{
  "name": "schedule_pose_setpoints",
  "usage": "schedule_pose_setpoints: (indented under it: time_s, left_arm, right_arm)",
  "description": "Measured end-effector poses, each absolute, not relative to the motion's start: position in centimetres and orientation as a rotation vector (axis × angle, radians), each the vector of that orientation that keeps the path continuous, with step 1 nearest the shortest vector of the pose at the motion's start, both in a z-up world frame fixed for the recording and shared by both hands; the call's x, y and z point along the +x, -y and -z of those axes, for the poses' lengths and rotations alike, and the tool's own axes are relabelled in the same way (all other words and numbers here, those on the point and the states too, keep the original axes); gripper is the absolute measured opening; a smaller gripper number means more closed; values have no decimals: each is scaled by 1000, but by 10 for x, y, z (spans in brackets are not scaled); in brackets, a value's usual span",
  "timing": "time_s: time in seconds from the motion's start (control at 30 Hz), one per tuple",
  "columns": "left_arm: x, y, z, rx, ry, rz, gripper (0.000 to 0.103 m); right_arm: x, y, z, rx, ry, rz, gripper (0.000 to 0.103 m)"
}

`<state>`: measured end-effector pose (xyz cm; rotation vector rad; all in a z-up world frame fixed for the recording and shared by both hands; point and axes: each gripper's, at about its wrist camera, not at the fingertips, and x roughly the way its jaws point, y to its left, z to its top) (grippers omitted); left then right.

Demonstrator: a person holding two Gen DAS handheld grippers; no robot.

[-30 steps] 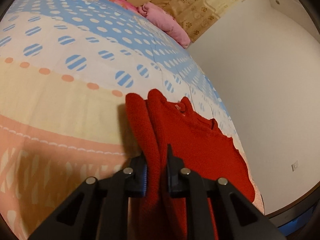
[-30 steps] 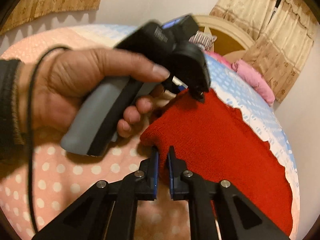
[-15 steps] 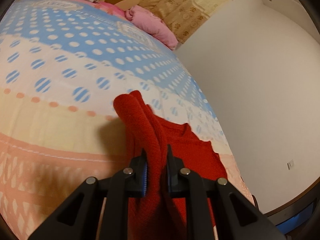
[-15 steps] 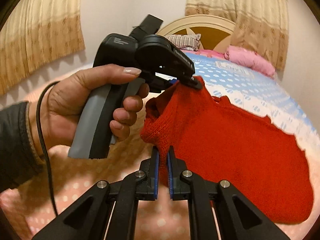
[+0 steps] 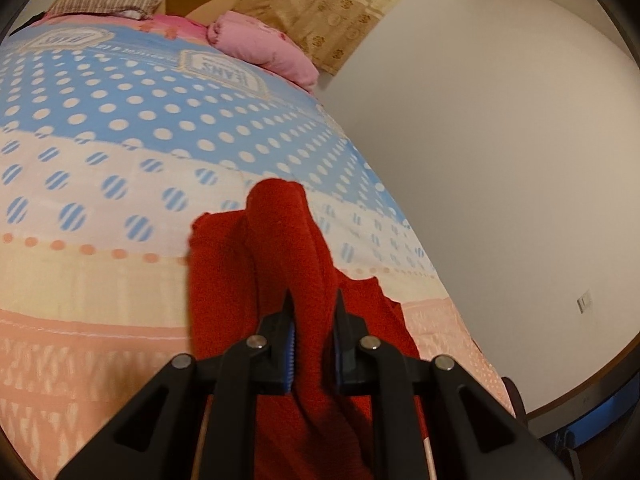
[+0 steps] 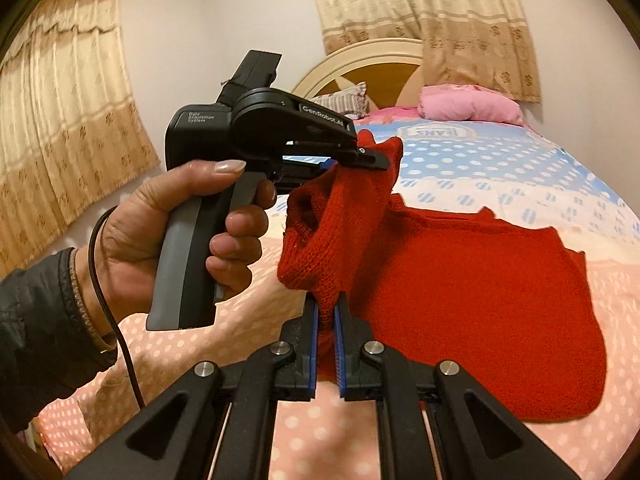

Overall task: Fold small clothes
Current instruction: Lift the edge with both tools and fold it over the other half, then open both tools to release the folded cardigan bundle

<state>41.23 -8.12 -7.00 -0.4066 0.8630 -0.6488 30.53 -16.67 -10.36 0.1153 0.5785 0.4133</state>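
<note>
right wrist view: both grippers, left (image 6: 370, 156) and right (image 6: 326, 320), pinch the soft, floppy sweater (image 6: 460, 280) at its edge, likely best hold

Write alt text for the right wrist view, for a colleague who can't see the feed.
Both grippers pinch one lifted edge of a red knit sweater: the right gripper below, the hand-held left gripper above. The rest of the sweater lies on a polka-dot bedspread, with a pink pillow and curtains behind.
</note>
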Motion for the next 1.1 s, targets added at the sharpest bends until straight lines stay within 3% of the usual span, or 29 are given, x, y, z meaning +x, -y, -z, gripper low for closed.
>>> schedule_pose_setpoints:
  time_s: [1.1]
  left_arm:
    - [393,232,83,-241,-949,801,14]
  right_arm:
    - [267,313,142,384,-616,-227,6]
